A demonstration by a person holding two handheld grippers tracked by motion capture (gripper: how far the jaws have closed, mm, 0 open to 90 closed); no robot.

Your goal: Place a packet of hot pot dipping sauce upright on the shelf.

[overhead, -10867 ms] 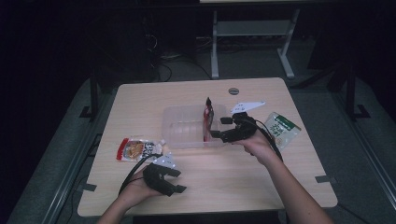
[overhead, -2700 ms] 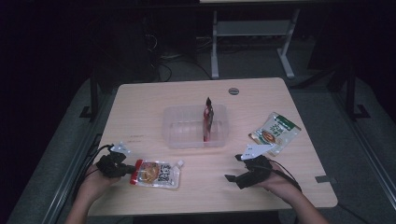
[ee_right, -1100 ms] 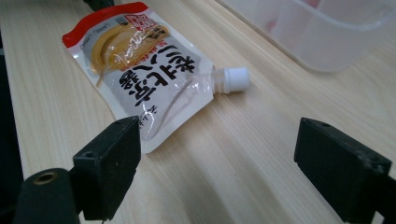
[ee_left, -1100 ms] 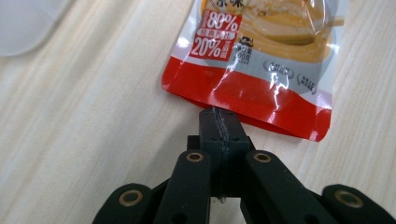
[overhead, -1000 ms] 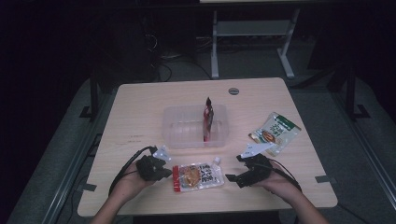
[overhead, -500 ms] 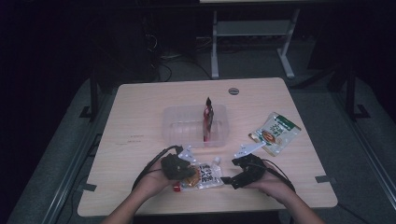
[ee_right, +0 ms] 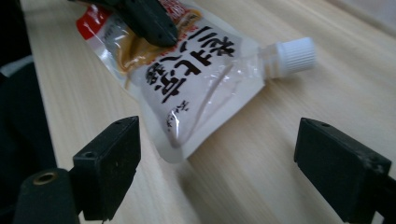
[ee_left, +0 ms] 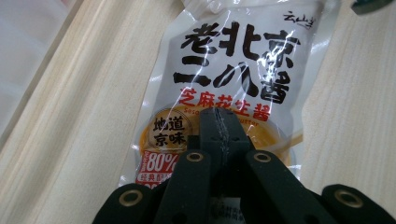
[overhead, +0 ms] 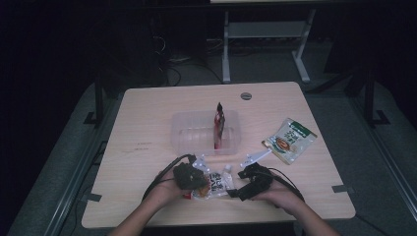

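Observation:
A white spouted sauce pouch (overhead: 215,182) with black and red print lies flat near the table's front edge, its white cap (ee_right: 294,53) pointing toward the clear tray. My left gripper (overhead: 195,180) is shut on the pouch's bottom end; in the left gripper view the jaws (ee_left: 219,126) pinch the printed pouch (ee_left: 233,51) over its orange picture. My right gripper (overhead: 242,190) stands open just right of the pouch. In the right gripper view the pouch (ee_right: 196,70) lies ahead of the wide-spread jaws (ee_right: 229,158), apart from them, with the left gripper (ee_right: 149,21) on its far end.
A clear plastic tray (overhead: 187,132) sits mid-table with a red packet (overhead: 219,123) standing upright at its right side. A green and white pouch (overhead: 289,140) lies at the right. A round cable hole (overhead: 246,95) is at the back. Bare wood spreads to the left.
My left gripper has slid the pouch to the right along the front edge, toward my right gripper. The right gripper has shifted slightly left to meet it.

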